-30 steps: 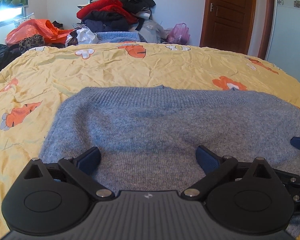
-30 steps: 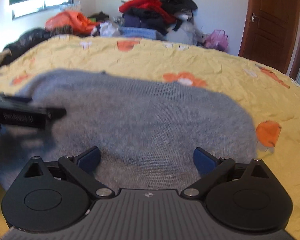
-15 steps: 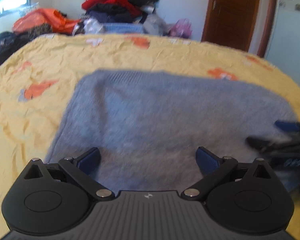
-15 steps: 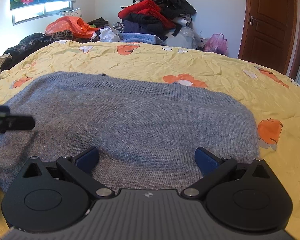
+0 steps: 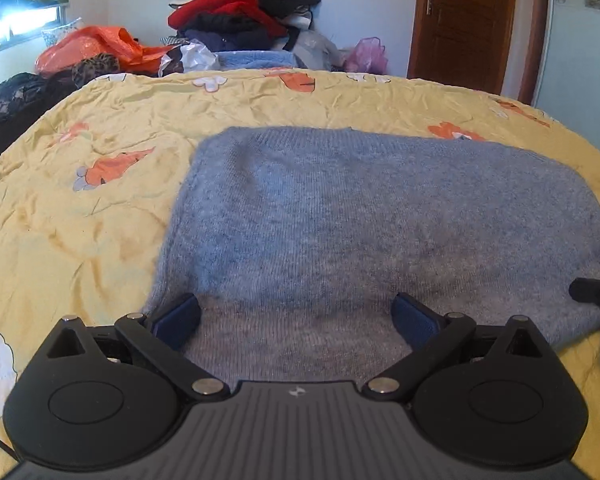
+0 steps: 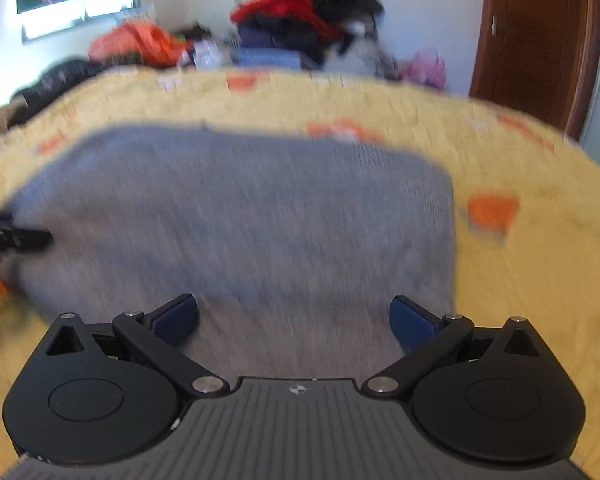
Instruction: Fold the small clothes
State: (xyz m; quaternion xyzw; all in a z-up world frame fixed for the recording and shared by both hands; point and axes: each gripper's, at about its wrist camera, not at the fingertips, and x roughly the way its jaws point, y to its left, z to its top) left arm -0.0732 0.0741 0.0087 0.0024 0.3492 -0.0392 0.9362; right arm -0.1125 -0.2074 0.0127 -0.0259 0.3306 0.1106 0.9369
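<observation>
Left gripper (image 5: 296,314): jaws spread wide, nothing between the blue pads (image 5: 178,318), hovering over the near hem of the grey knit sweater (image 5: 364,220). Left pad sits at the sweater's near-left corner, right pad over mid-hem; contact with the fabric can't be told.

Sweater lying flat on the yellow floral bedsheet (image 5: 80,216), filling centre to 3 o'clock of the left wrist view. Far edge straight, running from 11 toward 2 o'clock.

Right gripper (image 6: 294,314): also wide open, holding nothing, over the sweater's near-right portion. Right wrist view motion-blurred, so fine detail lost. Sweater (image 6: 236,216) there spans 9 o'clock to just past centre, bedsheet (image 6: 540,240) bare at 3 o'clock.

Each gripper visible in the other's view: right one's tip (image 5: 596,292) at 3 o'clock by the sweater's right edge, left one's tip (image 6: 12,236) at 9 o'clock by the left edge.

Background at 12 o'clock: pile of clothes (image 5: 244,12) against the wall, orange plastic bag (image 5: 96,46) at 10 o'clock, brown door (image 5: 464,20) at 1 o'clock.
</observation>
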